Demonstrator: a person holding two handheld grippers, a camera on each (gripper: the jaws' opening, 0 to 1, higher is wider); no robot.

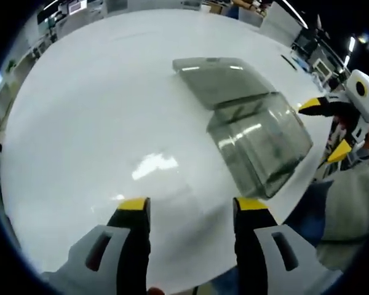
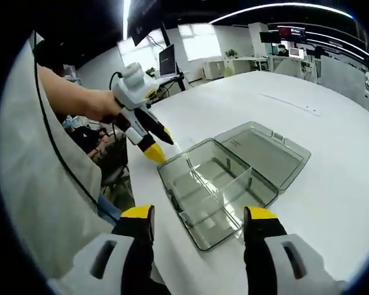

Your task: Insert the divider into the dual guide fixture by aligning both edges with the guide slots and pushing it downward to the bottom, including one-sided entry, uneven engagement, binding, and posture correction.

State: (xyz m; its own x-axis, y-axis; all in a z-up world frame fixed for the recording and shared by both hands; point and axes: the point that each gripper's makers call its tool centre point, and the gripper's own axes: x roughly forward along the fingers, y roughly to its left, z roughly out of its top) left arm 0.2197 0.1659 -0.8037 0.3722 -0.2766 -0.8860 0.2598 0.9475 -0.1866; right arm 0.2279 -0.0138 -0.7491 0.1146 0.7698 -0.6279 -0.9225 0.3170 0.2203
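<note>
Divider (image 2: 224, 187) sits upright across the clear box (image 2: 215, 193) on the white table (image 2: 332, 153), lid (image 2: 264, 150) flat behind. Left gripper (image 2: 160, 142) hovers beside the box, jaws apart, empty. Right gripper (image 2: 200, 221) wide, empty, over the box's near edge.

Your left gripper (image 1: 189, 206) hides its own base below the frame edge. The clear box (image 1: 258, 144) blurs in the left gripper view, so you cannot make out its dividers (image 2: 218, 187) there.
</note>
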